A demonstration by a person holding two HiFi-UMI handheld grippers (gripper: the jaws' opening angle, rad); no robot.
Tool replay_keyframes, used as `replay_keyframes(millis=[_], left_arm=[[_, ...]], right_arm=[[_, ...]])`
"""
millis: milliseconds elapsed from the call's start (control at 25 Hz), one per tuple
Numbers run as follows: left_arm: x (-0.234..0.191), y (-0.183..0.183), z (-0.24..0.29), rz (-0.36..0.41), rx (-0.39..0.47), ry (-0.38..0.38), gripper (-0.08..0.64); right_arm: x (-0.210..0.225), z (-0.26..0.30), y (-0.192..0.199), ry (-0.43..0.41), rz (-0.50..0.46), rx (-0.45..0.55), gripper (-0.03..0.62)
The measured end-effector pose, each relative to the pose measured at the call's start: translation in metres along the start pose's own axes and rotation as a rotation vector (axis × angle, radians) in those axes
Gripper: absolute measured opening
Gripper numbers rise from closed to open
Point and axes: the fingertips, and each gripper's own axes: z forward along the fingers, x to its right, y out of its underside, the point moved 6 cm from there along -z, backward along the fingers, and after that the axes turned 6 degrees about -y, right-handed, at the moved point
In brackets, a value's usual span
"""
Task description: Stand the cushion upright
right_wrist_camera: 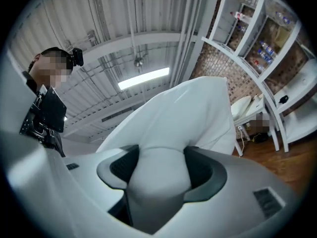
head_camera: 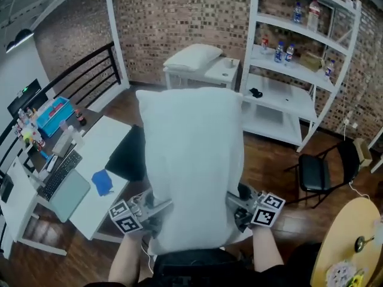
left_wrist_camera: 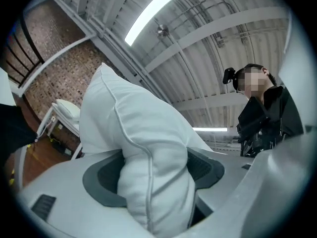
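Observation:
A large white cushion [head_camera: 192, 166] hangs in the air in front of me, held up lengthwise and filling the middle of the head view. My left gripper [head_camera: 157, 211] is shut on its lower left edge and my right gripper [head_camera: 234, 210] is shut on its lower right edge. In the left gripper view the piped edge of the cushion [left_wrist_camera: 148, 177] bulges between the dark pads [left_wrist_camera: 101, 177]. The right gripper view shows the cushion [right_wrist_camera: 161, 175] pinched the same way between its pads [right_wrist_camera: 200, 170]. Both views look upward past the cushion to the ceiling.
A second white pillow [head_camera: 192, 57] lies on a small white table [head_camera: 222, 70] by the brick wall. White shelving [head_camera: 299, 70] with bottles stands at the right, with a black chair [head_camera: 316, 173] below it. A white desk [head_camera: 96, 178] with a keyboard is at the left, a round wooden table [head_camera: 353, 238] at lower right.

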Motion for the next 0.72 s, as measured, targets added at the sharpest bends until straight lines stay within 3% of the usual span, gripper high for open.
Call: replay_keyframes(millis=[320,480,720], left_arm=[[0.015,0.111,0.144,-0.105,-0.079,0.179,0.342],[0.035,0.141,0.197,-0.138,-0.146,0.246,0.342],[0.039,0.167,0.238,-0.19,-0.194,0.336,0.341]], right_arm=[[0.052,-0.17,-0.028,0.191,-0.035,0.103,0.264],[0.054,-0.229,-0.042,0.27,-0.045,0.158,0.264],[0.054,-0.268,-0.046,0.373,-0.084,0.219,0.264]])
